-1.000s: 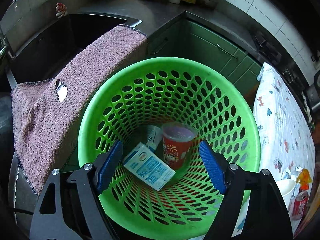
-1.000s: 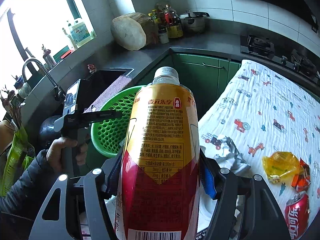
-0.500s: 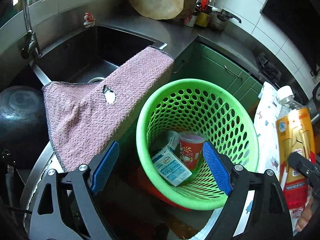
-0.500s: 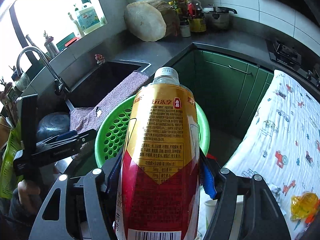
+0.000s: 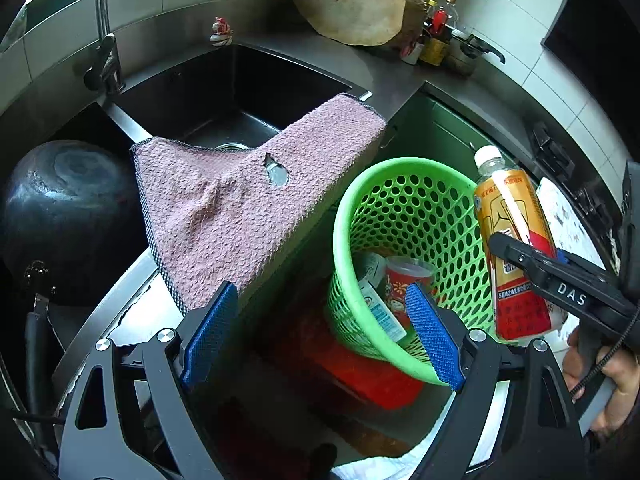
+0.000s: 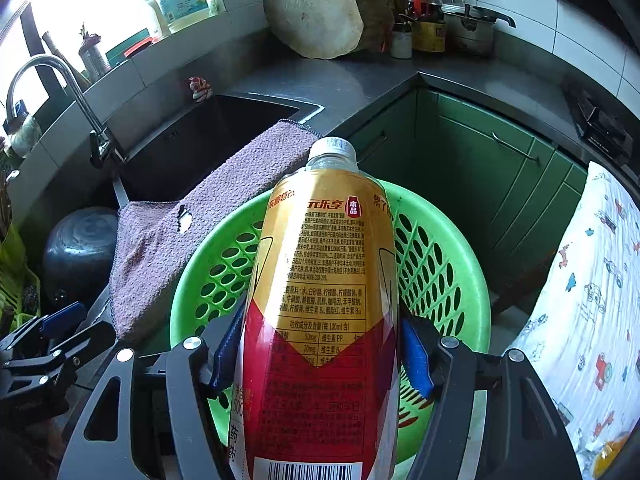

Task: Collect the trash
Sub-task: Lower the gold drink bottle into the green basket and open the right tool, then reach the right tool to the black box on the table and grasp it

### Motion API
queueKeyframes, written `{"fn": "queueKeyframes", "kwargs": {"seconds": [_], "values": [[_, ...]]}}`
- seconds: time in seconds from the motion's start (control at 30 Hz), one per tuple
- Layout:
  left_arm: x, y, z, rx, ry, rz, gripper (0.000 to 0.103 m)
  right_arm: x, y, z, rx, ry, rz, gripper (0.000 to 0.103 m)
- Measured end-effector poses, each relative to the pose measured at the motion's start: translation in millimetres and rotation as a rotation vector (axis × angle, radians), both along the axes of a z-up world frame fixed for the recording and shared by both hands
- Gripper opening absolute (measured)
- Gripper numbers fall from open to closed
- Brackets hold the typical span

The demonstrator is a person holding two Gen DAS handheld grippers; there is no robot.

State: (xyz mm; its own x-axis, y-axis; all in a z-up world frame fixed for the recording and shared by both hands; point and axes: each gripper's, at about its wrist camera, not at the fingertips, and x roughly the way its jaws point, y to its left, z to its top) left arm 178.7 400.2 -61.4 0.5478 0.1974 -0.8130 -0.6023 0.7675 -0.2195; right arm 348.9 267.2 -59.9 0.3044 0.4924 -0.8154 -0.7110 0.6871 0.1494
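My right gripper [image 6: 320, 354] is shut on a gold and red plastic bottle [image 6: 320, 280] and holds it over the green perforated basket [image 6: 432, 248]. The bottle [image 5: 516, 248] and the right gripper [image 5: 560, 284] also show at the right of the left wrist view, beside the basket's rim [image 5: 404, 168]. A red cup [image 5: 404, 288] and a white and blue carton [image 5: 382, 308] lie in the basket. My left gripper [image 5: 320, 332] is open and empty, drawn back to the left of the basket.
A pink towel [image 5: 248, 200] hangs over the sink edge [image 5: 360, 92] beside the basket. A black wok [image 5: 60, 216] sits at the left. A patterned cloth [image 6: 592, 288] covers the table at the right. Green cabinets [image 6: 500, 184] stand behind the basket.
My left gripper has pulled up and back to the left, out of the basket. My right gripper has carried the bottle left from the table to above the basket.
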Motion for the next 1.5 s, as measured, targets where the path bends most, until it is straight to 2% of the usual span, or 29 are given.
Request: {"fn": "queueKeyframes", "kwargs": {"seconds": [0.1, 0.17, 0.43, 0.67, 0.87, 1.23, 1.33, 1.5], "values": [[-4.2, 1.3, -0.7, 0.000, 0.004, 0.009, 0.085, -1.0, 0.4, 0.0, 0.005, -0.013, 0.007, 0.066], [-6.3, 1.6, -0.4, 0.003, 0.004, 0.013, 0.085, -3.0, -1.6, 3.2, 0.011, -0.027, 0.014, 0.073], [-5.0, -6.3, 4.2, 0.007, -0.005, 0.005, 0.085, -27.1, -32.6, 26.0, 0.041, -0.071, 0.045, 0.073], [-10.6, -27.5, 15.0, 0.029, -0.017, -0.023, 0.085, -59.7, -89.8, 45.1, 0.087, -0.066, 0.040, 0.076], [-19.9, -50.8, 25.1, 0.031, -0.042, -0.042, 0.086, -95.2, -155.6, 54.8, 0.114, -0.075, 0.008, 0.080], [-24.7, -122.0, 25.4, 0.004, -0.051, -0.151, 0.086, -150.2, -286.1, 31.0, 0.056, -0.097, -0.150, 0.085], [-22.0, -142.0, 24.1, -0.001, -0.052, -0.184, 0.091, -154.3, -313.6, 18.3, 0.044, -0.072, -0.200, 0.085], [-15.3, -168.9, 22.4, -0.008, -0.053, -0.237, 0.092, -153.0, -338.3, -3.8, 0.059, 0.014, -0.272, 0.085]]}}
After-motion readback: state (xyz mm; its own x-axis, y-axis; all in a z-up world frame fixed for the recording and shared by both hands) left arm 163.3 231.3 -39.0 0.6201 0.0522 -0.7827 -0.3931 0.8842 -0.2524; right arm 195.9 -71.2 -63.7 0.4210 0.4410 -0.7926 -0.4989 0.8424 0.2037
